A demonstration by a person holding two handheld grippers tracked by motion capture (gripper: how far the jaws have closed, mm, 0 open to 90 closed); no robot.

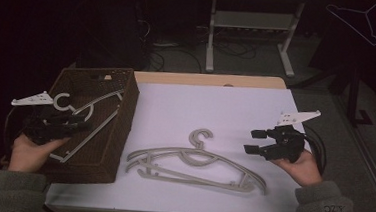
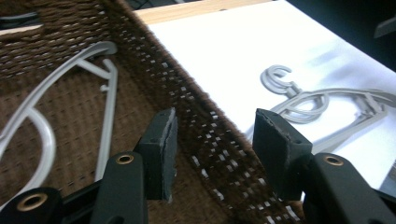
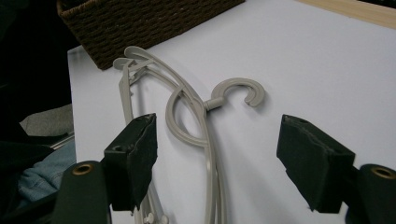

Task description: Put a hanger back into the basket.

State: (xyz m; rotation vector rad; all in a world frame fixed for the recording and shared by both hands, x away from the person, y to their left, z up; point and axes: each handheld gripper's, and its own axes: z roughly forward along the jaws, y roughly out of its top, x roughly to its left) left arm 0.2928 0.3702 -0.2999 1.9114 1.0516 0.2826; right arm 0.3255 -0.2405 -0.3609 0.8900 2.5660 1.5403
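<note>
The left tool (image 1: 77,126) hangs over the wicker basket (image 1: 125,116), its jaws apart with nothing pressed between them; in the left gripper view they straddle the basket's right-hand wall, one pad (image 2: 161,151) over the inside, the other over the outside. A white hanger (image 1: 87,116) lies inside the basket, its hook toward the far wall. The right tool (image 1: 256,142) hovers at the right side of the bench (image 1: 236,109), jaws wide apart and empty, pointing toward the grey hangers (image 1: 197,164) that lie on the white surface between the two hands, just beside the basket. These seem to be two hangers stacked one on the other with a single hook (image 3: 238,91) showing clearly; the exact count is hard to tell. The bench has a white top with a wooden edge (image 1: 213,79) at the far side. Beyond it the room is dark, with a white table frame (image 1: 251,35) and cables on the floor, and one more hanger (image 1: 355,20) hangs at the upper right.
</note>
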